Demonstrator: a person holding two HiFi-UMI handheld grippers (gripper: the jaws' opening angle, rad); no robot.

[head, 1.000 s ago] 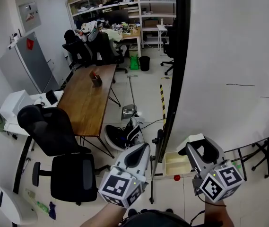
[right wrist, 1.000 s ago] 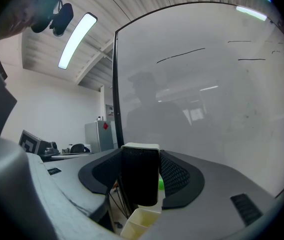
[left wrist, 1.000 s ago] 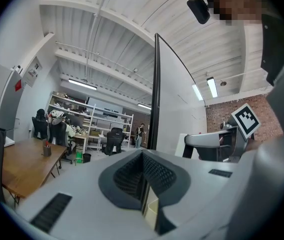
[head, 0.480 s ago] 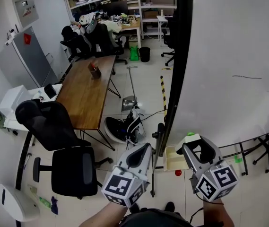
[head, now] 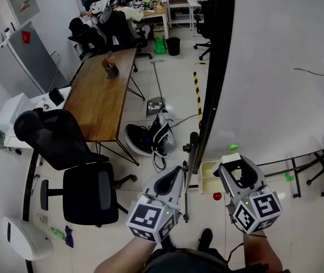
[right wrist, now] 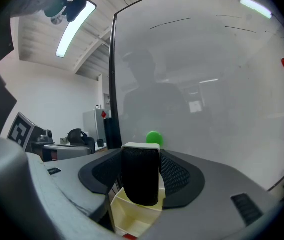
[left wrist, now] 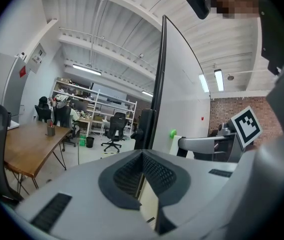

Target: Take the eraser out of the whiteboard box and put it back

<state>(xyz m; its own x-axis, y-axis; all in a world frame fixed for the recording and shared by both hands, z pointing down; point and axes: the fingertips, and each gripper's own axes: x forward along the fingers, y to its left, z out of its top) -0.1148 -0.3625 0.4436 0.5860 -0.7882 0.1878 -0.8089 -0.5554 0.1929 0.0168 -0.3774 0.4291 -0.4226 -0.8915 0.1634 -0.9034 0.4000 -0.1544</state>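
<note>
My right gripper [head: 234, 165] is shut on the eraser [head: 241, 178], a black felt block with a white back. In the right gripper view the eraser [right wrist: 140, 176] stands upright between the pads, just above the cream whiteboard box [right wrist: 132, 216]. That open box [head: 208, 178] hangs at the whiteboard's [head: 275, 67] lower left edge, just left of the gripper. My left gripper [head: 176, 172] sits to the box's left, jaws shut with nothing between them. The box shows past its tips in the left gripper view [left wrist: 142, 156].
A green magnet [head: 233, 147] sticks to the board above the box, and a red one [head: 217, 196] lies below it. The board's black frame post [head: 210, 95] stands between the grippers. A wooden table [head: 102, 95] and office chair [head: 76, 169] are at left.
The head view has tilted, so the room has slid upward in frame. Both grippers stay beside the box, and the right one keeps hold of the eraser.
</note>
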